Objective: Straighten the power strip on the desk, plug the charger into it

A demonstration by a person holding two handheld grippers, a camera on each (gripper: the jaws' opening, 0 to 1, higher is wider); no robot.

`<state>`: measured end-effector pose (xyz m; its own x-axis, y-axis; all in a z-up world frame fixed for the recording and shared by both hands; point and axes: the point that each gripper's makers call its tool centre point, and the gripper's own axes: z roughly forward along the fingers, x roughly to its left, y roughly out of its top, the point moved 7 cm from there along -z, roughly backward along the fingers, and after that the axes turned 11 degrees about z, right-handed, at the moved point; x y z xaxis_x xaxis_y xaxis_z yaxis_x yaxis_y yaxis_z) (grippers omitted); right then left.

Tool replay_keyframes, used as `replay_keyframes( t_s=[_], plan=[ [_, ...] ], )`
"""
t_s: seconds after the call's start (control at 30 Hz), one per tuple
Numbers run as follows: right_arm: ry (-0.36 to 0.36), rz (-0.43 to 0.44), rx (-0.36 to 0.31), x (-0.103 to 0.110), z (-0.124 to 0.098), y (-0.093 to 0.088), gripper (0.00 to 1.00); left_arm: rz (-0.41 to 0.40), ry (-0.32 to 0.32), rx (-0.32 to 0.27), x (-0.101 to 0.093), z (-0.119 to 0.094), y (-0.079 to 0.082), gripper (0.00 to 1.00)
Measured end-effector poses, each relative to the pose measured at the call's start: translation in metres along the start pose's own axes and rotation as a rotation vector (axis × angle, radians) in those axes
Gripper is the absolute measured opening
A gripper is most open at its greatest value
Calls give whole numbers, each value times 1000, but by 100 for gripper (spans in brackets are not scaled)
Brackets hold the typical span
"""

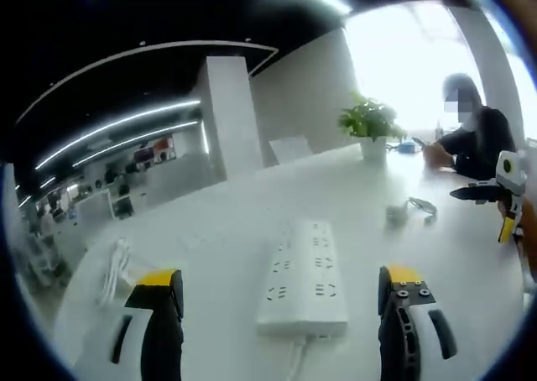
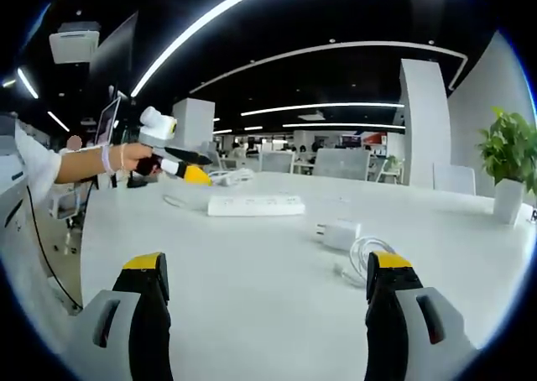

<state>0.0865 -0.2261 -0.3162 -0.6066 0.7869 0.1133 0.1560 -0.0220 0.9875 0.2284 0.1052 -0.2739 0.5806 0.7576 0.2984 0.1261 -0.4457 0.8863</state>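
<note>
A: Where does everything sit?

B: The power strip (image 1: 304,276) lies flat on the white bench (image 1: 218,230), just ahead of the left tool (image 1: 281,301), between its spread jaws but untouched. In the right gripper view the charger (image 2: 340,233) rests on the bench with its coiled cable (image 2: 362,259) beside it, ahead of the right tool (image 2: 264,293), which is also released and carrying nothing. The strip is well apart from the charger, further back.

A: What could go wrong?

B: I'd judge the strip may skid or pivot if only one jaw nudges it; it looks light and the bench is smooth. Its cord (image 1: 295,356) could drag and pull it crooked again. The charger's cable might snag while it is carried over.

A: Anything unclear?

B: The cord runs out of view at the bottom. The charger's prongs can't be made out, nor which way they face. The bundle of white cable (image 1: 113,268) at the left is too blurred to identify.
</note>
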Motion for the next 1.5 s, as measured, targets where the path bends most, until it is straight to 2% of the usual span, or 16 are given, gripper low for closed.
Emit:
replay_keyframes(
  t_s=[0.1,0.27,0.67,0.97,1.07,1.17,1.37,1.5],
  plan=[
    [2,1,3,0,0,-1,98,-6,-33,50,-2,8,-2,99],
    [1,3,6,0,0,-2,98,23,-40,113,-1,18,-5,99],
    [-6,5,9,-2,-2,-2,98,59,-72,166,-4,27,2,99],
    [-1,5,11,1,0,-2,98,94,-84,238,-2,34,4,99],
    [3,4,12,2,1,-1,98,73,-105,258,-5,37,4,99],
    [6,4,15,3,1,-1,98,54,-119,276,5,43,7,99],
    [7,5,22,4,2,-1,98,65,-165,337,2,50,10,99],
    [9,5,25,6,3,-2,98,65,-189,366,-8,54,12,99]
  ],
)
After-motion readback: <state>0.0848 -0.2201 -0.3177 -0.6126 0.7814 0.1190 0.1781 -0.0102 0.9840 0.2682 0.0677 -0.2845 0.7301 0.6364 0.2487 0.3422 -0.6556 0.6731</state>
